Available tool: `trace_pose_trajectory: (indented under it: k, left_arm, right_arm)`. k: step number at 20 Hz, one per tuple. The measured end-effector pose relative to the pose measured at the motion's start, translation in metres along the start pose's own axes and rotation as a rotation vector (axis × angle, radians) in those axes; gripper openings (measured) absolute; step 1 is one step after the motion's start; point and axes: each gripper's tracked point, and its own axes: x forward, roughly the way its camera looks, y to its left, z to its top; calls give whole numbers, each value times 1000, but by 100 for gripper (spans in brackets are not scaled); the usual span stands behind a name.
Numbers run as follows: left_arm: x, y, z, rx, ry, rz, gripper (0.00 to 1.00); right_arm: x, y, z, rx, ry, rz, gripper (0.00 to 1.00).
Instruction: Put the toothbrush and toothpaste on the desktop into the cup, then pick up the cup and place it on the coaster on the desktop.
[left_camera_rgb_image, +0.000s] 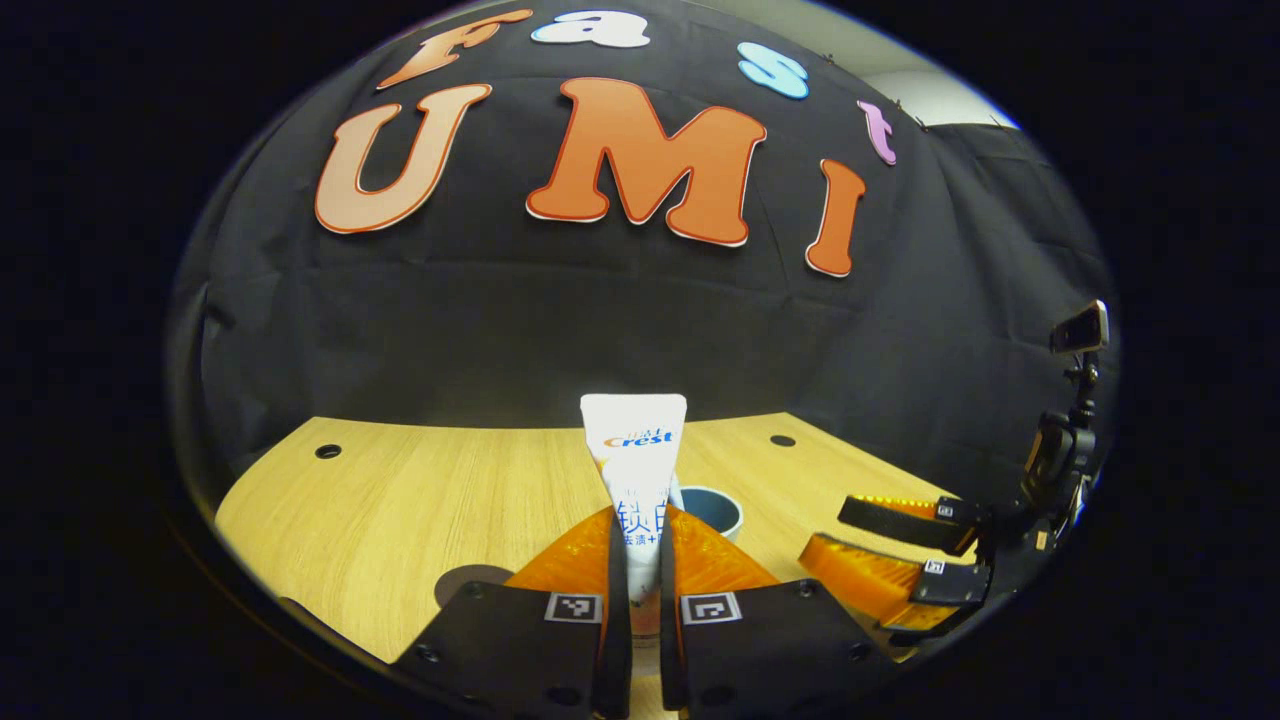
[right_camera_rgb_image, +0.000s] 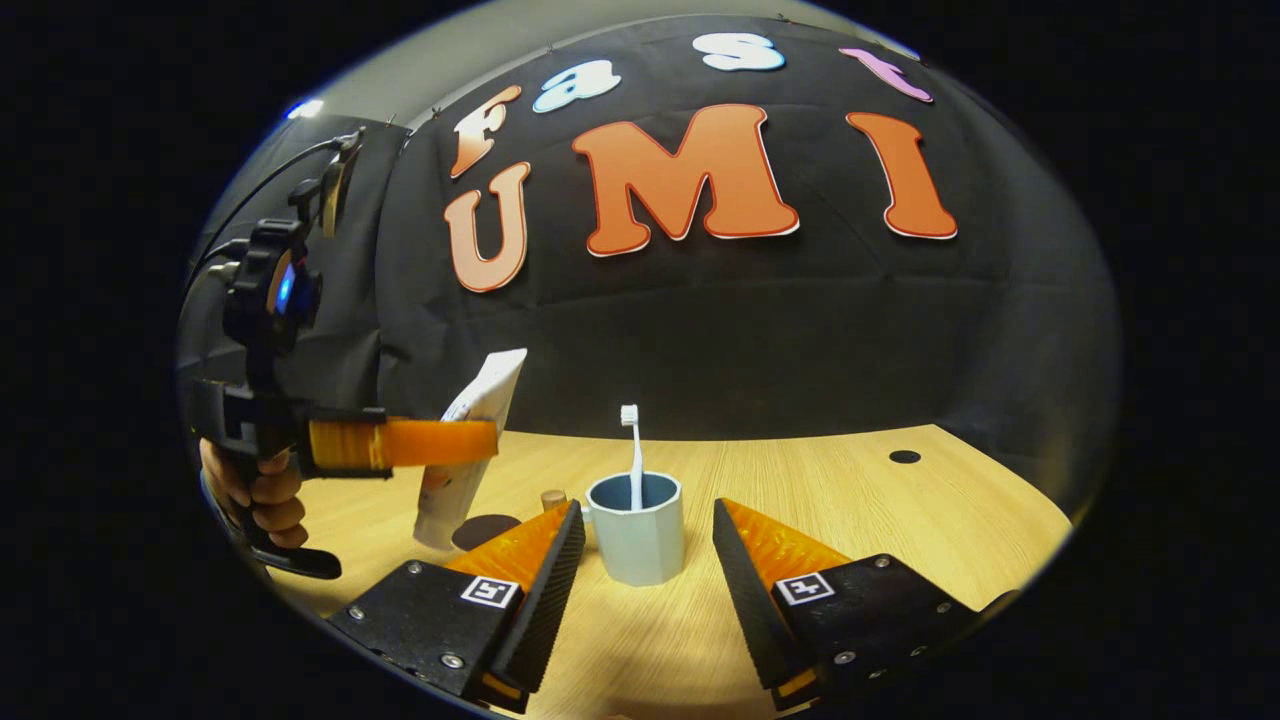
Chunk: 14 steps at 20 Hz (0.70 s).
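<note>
The left gripper (left_camera_rgb_image: 640, 590) pinched the toothpaste (left_camera_rgb_image: 636, 470) upright above the tabletop (left_camera_rgb_image: 400, 520). The right gripper (right_camera_rgb_image: 645, 560) stood spread around the cup (right_camera_rgb_image: 636, 540) holding the toothbrush (right_camera_rgb_image: 633, 455). Next, likely: lower toothpaste into cup.

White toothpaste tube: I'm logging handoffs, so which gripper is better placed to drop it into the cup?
Left. The left gripper is shut on the white toothpaste tube, while the right gripper is open beside the pale blue cup.
</note>
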Motion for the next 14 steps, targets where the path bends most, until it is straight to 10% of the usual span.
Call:
trace_pose_trajectory:
  k: [14]
  left_arm:
    - [53, -34, 61, -61, -264, -91, 15]
  right_arm:
    - [-23, -18, 8, 33, -31, -44, 80]
